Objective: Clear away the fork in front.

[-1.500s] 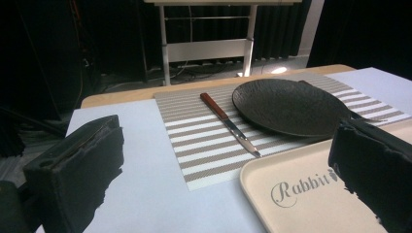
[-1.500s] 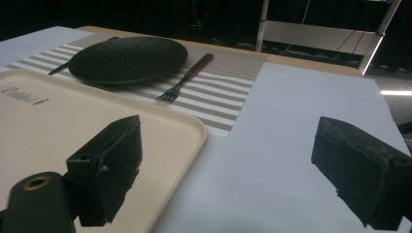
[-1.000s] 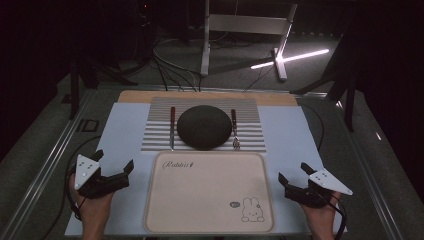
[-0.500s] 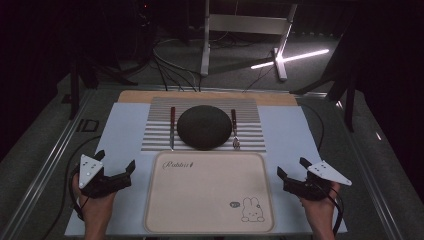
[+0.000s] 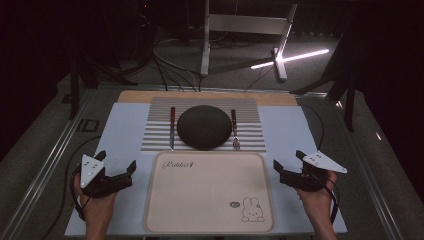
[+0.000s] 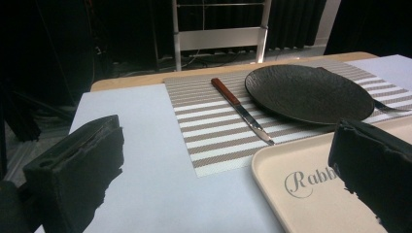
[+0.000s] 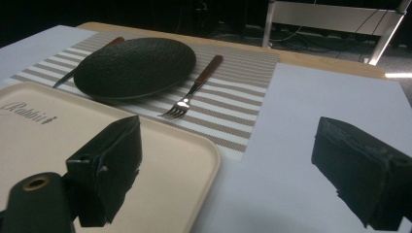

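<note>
A black plate (image 5: 204,127) rests on a striped placemat (image 5: 155,137), with a wooden-handled knife (image 5: 172,127) to its left and a fork (image 5: 234,129) to its right. In front lies a beige tray (image 5: 210,192) printed with a rabbit. My left gripper (image 5: 117,160) is open, left of the tray, holding nothing. My right gripper (image 5: 287,160) is open, right of the tray, also holding nothing. The left gripper view looks between its jaws (image 6: 223,184) toward the knife (image 6: 241,110) and plate (image 6: 308,92). The right gripper (image 7: 233,170) faces the fork (image 7: 192,90) and plate (image 7: 136,65).
A pale blue sheet (image 5: 125,130) covers the tabletop, with a wooden strip (image 5: 135,96) along its far edge. Beyond the table are a metal stand (image 5: 205,45), cables and a lit light bar (image 5: 295,57) on the floor.
The right gripper has moved slightly forward and inward toward the tray's right edge. The left gripper has barely shifted.
</note>
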Demonstrator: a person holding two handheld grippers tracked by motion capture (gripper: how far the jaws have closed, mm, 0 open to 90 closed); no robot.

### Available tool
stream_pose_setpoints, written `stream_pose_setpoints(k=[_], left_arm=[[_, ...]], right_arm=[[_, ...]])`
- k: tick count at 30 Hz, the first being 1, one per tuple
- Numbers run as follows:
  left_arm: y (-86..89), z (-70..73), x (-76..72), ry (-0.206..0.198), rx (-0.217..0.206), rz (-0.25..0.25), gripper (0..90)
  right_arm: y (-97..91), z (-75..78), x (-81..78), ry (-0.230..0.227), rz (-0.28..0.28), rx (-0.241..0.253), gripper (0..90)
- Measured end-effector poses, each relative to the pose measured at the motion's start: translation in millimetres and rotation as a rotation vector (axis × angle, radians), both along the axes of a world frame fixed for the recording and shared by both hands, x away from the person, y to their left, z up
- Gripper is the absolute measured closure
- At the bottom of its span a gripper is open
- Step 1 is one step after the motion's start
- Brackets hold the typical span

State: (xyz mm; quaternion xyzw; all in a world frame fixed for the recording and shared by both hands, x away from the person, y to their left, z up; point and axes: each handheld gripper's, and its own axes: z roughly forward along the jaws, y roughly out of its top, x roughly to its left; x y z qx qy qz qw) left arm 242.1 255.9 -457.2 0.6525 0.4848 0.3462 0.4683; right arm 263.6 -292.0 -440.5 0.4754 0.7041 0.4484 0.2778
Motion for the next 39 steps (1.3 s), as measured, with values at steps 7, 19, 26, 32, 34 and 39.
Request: stream_pose_setpoints(k=[7, 19, 26, 32, 34, 39], left_arm=[[-2.4, -1.2, 0.9, 0.005, 0.009, -0.009, 0.0], [-5.2, -2.4, 1.5, 0.009, 0.024, -0.014, 0.0], [-6.4, -2.6, 1.8, 0.011, 0.031, -0.019, 0.0], [-6.3, -2.5, 1.6, 0.009, 0.033, -0.018, 0.0], [-6.3, -2.6, 1.6, 0.009, 0.032, -0.018, 0.0], [-7.1, -2.9, 1.8, 0.011, 0.033, -0.019, 0.0]], right_arm=[[3.4, 1.9, 10.3, 0.027, -0.005, 0.006, 11.2], [20.0, 10.7, 34.7, 0.062, 0.016, -0.019, 11.3], [32.6, 16.5, 49.0, 0.081, 0.033, -0.047, 11.3], [39.9, 17.5, 62.2, 0.099, 0.039, -0.055, 11.3], [41.4, 18.0, 65.2, 0.101, 0.040, -0.057, 11.3], [46.9, 21.3, 73.9, 0.108, 0.048, -0.051, 11.3]])
